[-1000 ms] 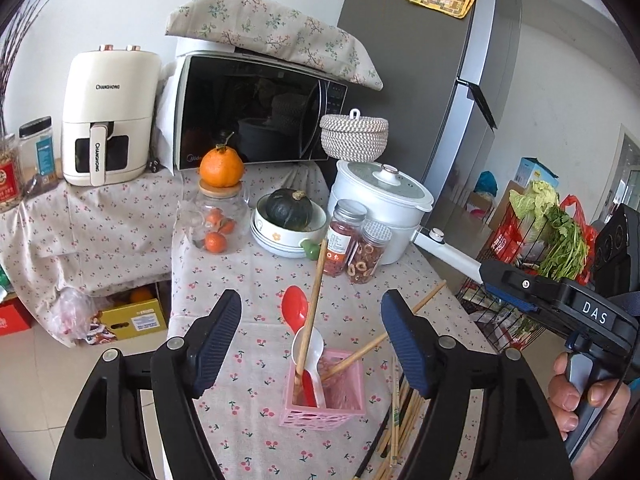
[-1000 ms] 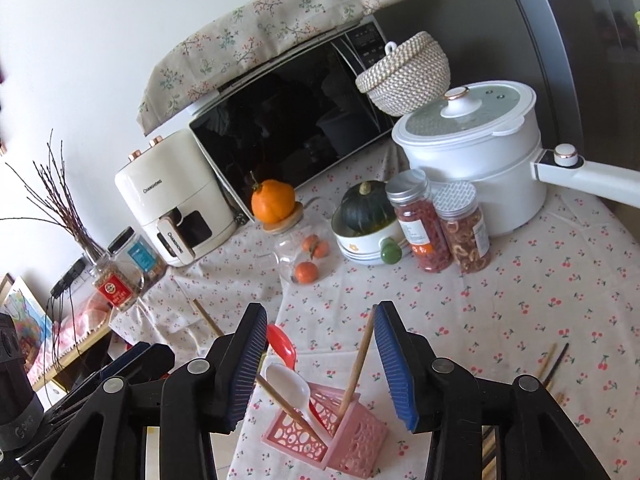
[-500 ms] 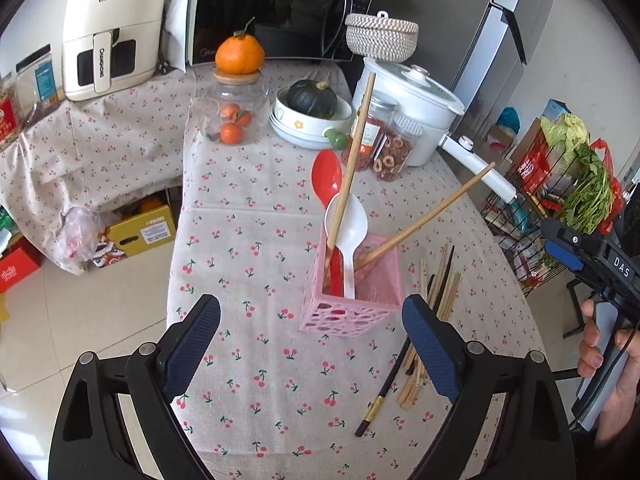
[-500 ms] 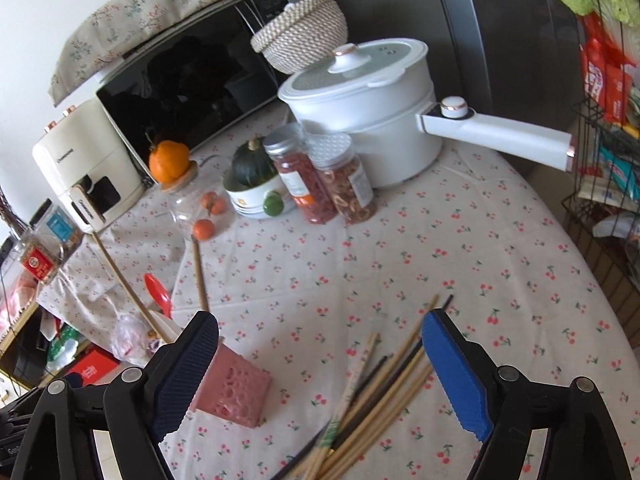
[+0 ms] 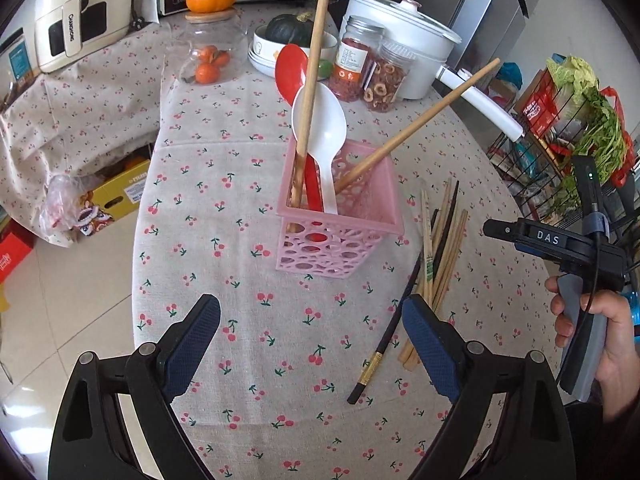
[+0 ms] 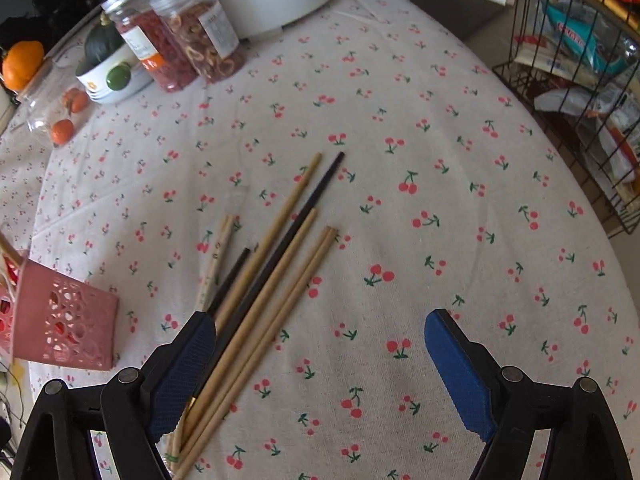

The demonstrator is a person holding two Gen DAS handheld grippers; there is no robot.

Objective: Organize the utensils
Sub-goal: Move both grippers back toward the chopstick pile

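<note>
- L gripper (image 5: 310,344): jaws spread wide, nothing between pads, only tablecloth (image 5: 224,184) below. Wider than 1 s ago, level with the half-second frame.
- R gripper (image 6: 320,364): jaws also spread wide, empty. Much wider than 1 s ago; no further change since the half-second frame.
- Both views now pitched down onto table; microwave and air fryer, centre frame 1 s ago, pushed to top edge or out of view. Reads as both units lowered toward work surface.
- Pink utensil basket (image 5: 340,216): upright on cloth, ahead of L gripper, well clear of pads. Holds red spoon (image 5: 291,68), white spoon (image 5: 320,128), plus two wooden chopsticks (image 5: 314,56), one steep, one leaning right.
- Loose chopsticks (image 6: 264,280): mixed bundle, wooden plus two dark, flat on cloth just right of basket. Near ends pass under and beside L pad of R gripper (image 6: 180,376); contact not confirmable.
- Bundle sits off-centre in R jaw gap, toward left pad.
- Task status, est.: partly done; spoons and two sticks stowed, rest of sticks outstanding.
- Implication: R unit staged for pickup of bundle; small leftward shift prob. needed before closing. L unit placed to steady basket.
- Risk: thin round sticks likely to roll or fan out if gripped unevenly.
</note>
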